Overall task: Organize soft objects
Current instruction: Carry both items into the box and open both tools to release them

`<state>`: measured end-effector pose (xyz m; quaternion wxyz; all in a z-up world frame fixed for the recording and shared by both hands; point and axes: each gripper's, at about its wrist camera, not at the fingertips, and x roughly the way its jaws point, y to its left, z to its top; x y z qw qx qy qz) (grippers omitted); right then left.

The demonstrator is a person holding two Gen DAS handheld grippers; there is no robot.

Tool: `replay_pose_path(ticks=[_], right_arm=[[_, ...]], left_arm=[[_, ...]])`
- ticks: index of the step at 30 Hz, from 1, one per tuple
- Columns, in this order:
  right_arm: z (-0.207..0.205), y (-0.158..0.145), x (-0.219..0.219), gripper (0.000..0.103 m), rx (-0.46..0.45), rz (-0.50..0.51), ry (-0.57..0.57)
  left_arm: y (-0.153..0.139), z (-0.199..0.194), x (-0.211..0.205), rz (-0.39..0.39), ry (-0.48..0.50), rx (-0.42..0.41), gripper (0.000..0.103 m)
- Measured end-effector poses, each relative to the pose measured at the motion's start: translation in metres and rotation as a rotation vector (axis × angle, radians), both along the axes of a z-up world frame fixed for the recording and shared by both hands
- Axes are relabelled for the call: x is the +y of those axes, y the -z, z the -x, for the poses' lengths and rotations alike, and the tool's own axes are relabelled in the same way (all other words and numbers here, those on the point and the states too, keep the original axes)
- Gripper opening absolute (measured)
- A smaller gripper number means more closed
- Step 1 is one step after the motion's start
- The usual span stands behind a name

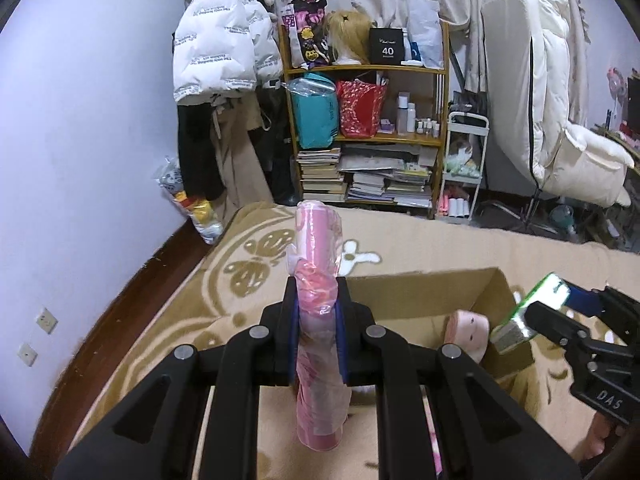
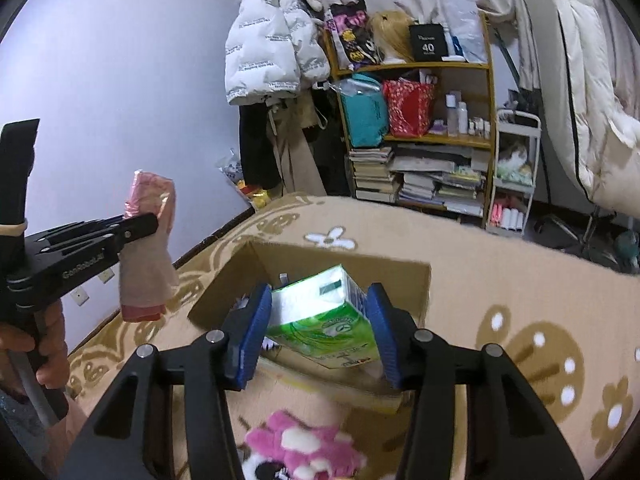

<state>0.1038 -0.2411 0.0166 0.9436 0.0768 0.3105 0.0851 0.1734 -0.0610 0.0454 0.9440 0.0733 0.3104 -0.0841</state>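
My left gripper (image 1: pixel 318 316) is shut on a pink soft roll wrapped in clear plastic (image 1: pixel 318 264), held upright above the tan blanket; it also shows in the right wrist view (image 2: pixel 150 240). My right gripper (image 2: pixel 318 328) is shut on a green and white tissue pack (image 2: pixel 324 320), held over the open cardboard box (image 2: pixel 416 280); the pack also shows in the left wrist view (image 1: pixel 528 312). The box (image 1: pixel 492 296) holds a pink round soft item (image 1: pixel 468 332). A pink and white plush toy (image 2: pixel 304 448) lies on the blanket below my right gripper.
The tan patterned blanket (image 1: pixel 440 248) covers the surface. A wooden shelf (image 1: pixel 364 120) with bags and books stands at the back, beside a hanging white jacket (image 1: pixel 220 40) and a white cart (image 1: pixel 464 168). A wall lies to the left.
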Motion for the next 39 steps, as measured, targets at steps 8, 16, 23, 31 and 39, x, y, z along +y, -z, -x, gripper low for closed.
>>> replay_pose_path(ticks=[8, 16, 23, 31, 39], right_arm=[[-0.036, 0.016, -0.002, 0.052, 0.040, -0.027, -0.015], [-0.047, 0.045, -0.004, 0.053, 0.127, -0.073, -0.022], [-0.047, 0.051, -0.013, 0.054, 0.144, -0.108, 0.001], [-0.038, 0.048, -0.013, 0.077, 0.182, -0.076, 0.003], [-0.014, 0.037, -0.015, 0.102, 0.205, -0.075, 0.021]], left_arm=[[0.030, -0.025, -0.019, 0.018, 0.057, 0.052, 0.015], [0.063, -0.030, -0.036, -0.008, 0.101, 0.115, 0.019], [0.067, -0.033, -0.031, 0.003, 0.088, 0.157, 0.037], [0.050, -0.012, -0.018, -0.003, 0.040, 0.132, 0.062], [0.025, 0.021, 0.002, 0.010, 0.001, 0.131, 0.096]])
